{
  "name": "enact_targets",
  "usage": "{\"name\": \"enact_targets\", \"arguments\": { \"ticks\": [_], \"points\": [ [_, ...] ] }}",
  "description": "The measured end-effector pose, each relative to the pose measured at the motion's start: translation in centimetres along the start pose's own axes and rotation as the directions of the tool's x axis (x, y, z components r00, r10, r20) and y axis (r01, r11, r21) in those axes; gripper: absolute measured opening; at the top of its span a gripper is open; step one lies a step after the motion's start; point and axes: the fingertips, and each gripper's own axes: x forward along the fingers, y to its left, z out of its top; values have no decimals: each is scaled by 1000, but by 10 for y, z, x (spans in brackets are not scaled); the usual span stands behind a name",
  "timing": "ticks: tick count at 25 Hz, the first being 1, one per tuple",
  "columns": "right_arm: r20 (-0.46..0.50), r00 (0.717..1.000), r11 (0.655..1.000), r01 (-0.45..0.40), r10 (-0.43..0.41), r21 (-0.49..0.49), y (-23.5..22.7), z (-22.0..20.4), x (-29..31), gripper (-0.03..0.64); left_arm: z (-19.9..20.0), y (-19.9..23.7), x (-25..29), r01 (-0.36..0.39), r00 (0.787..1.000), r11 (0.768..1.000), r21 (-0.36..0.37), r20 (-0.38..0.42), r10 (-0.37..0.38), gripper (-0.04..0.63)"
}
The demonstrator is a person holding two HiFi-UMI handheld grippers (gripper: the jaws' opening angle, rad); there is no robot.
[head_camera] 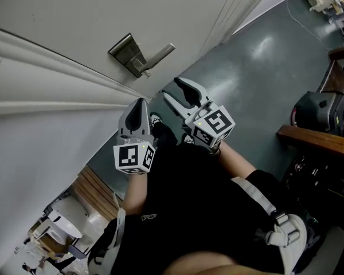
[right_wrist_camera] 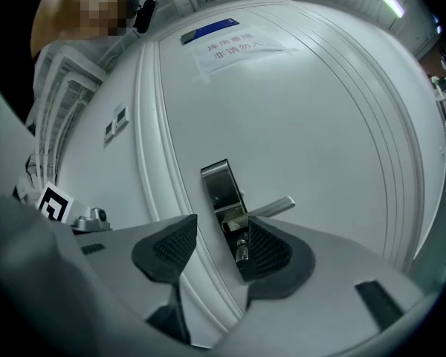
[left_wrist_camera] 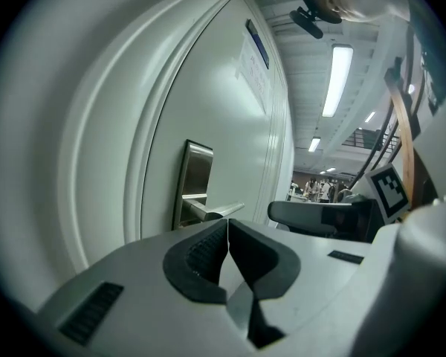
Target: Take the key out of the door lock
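A brushed-metal lock plate (head_camera: pixel 128 51) with a lever handle (head_camera: pixel 161 54) sits on the white door (head_camera: pixel 74 16). A small silver key (right_wrist_camera: pixel 241 251) sticks out of the lock plate (right_wrist_camera: pixel 221 187) below the lever (right_wrist_camera: pixel 272 206); in the head view the key (head_camera: pixel 146 73) is a tiny stub. My right gripper (right_wrist_camera: pixel 220 233) is open, a short way off the door, with the key just inside its right pad (right_wrist_camera: pixel 267 248). In the head view that gripper (head_camera: pixel 172 89) hangs below the lock. My left gripper (head_camera: pixel 141 103) is shut on nothing, beside the door, and the lever (left_wrist_camera: pixel 214 210) shows beyond its tips (left_wrist_camera: pixel 227 226).
Raised door mouldings (head_camera: pixel 51 67) run along the panel. A wooden bench edge (head_camera: pixel 315 140) and a black bag (head_camera: pixel 324 110) stand on the grey-green floor (head_camera: pixel 258 73) at the right. A paper notice (right_wrist_camera: pixel 234 47) is stuck high on the door.
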Motion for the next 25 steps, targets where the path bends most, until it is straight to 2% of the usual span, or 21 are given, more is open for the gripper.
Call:
{"name": "enact_targets", "arguments": {
  "ticks": [5,10,19,22,25],
  "points": [
    [-30,999,998,39,-38,55,-19,-20,28,215,-18,22,28,41,997,999,-14,-62,-42,25],
    [-62,997,988,47,-39,149,-32,-47,49,215,-39,34,41,61,991,998,-19,-121,-63,25],
    [-101,995,977,39,-18,208,-38,-77,74,215,-59,50,47,30,988,999,-18,-150,-32,25],
    [-97,995,961,31,-5,276,-40,-84,80,215,-66,53,48,23,988,1000,-14,-154,-25,24],
    [-65,998,917,21,5,398,-44,-90,86,210,-71,57,47,13,988,1000,-22,-155,-16,24]
  ]
}}
